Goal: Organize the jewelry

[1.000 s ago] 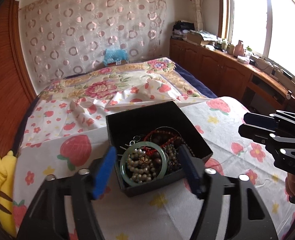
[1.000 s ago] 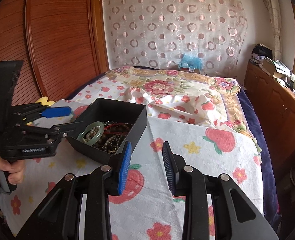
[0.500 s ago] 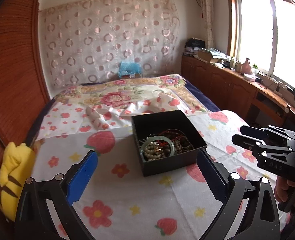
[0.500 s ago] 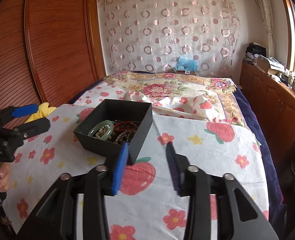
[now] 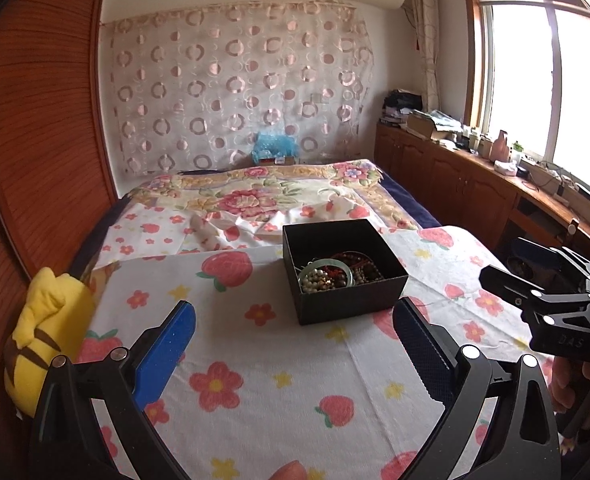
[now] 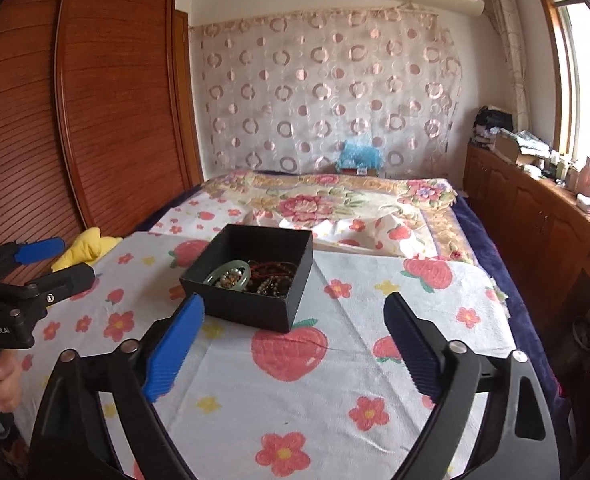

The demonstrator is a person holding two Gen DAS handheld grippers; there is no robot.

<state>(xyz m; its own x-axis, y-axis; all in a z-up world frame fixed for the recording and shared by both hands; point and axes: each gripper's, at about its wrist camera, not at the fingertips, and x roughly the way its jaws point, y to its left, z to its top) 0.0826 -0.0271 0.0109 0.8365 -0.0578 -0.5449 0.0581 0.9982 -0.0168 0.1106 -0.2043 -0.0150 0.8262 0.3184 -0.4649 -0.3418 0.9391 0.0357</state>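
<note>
All the jewelry (image 5: 337, 274) lies heaped inside the black box (image 5: 347, 304); short of it, left tool (image 5: 293, 330) and right tool (image 6: 293, 328) hover spread wide, empty.

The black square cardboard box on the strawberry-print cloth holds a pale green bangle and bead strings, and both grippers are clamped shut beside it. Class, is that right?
Not quite. The black square cardboard box does hold a pale green bangle and bead strings, but the left gripper and right gripper both stand open and hold nothing. Each wrist view shows its blue fingers spread wide.
</note>
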